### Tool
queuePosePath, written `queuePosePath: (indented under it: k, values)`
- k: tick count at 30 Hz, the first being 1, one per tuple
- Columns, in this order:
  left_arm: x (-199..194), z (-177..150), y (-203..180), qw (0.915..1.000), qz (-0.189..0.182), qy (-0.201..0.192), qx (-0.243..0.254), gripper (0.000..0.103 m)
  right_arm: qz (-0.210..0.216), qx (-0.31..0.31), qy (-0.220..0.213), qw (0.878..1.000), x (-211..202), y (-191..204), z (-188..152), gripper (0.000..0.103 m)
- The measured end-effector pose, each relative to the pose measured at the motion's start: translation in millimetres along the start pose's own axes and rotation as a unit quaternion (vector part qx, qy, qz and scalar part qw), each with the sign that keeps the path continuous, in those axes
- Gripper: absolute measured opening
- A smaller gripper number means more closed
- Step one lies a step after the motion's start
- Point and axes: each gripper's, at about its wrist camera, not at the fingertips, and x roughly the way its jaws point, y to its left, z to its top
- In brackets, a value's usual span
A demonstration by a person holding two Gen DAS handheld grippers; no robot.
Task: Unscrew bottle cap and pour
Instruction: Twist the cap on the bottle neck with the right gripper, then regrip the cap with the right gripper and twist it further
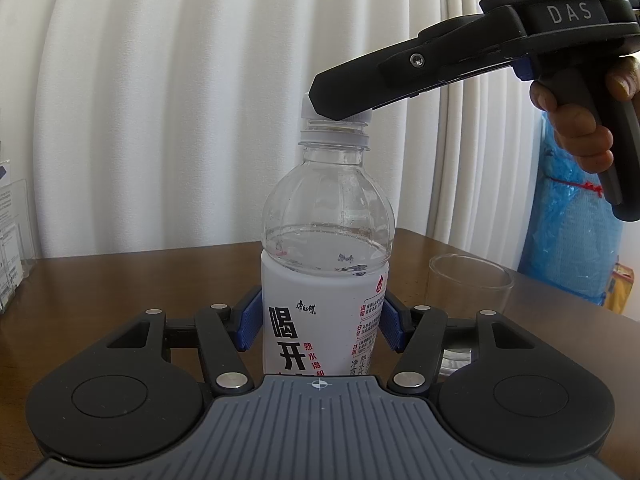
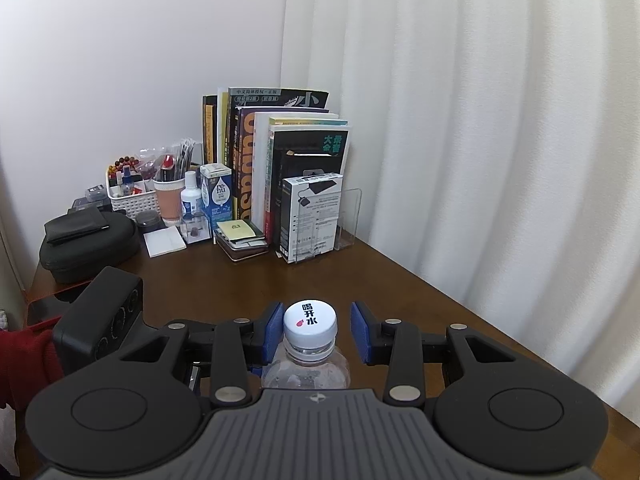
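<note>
Bottle stands upright at the centre of your left wrist view, clamped at its label by your left gripper. Your right gripper straddles the white cap, 1 pad touching it, the other apart, unclenched. Glass sits at lower right.

Left gripper level, pads pressed inward from 9 and 3 o'clock. Right gripper angled down from 2 o'clock, pads parted.
</note>
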Motion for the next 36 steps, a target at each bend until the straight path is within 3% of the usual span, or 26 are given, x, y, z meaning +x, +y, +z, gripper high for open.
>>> queuePosePath:
  k: [36]
  values:
    - [-2.4, -0.1, 1.5, 1.0, -0.001, 0.0, 0.001, 0.059, -0.012, -0.017, -0.016, 1.0, 1.3, 14.7, -13.2, 0.052]
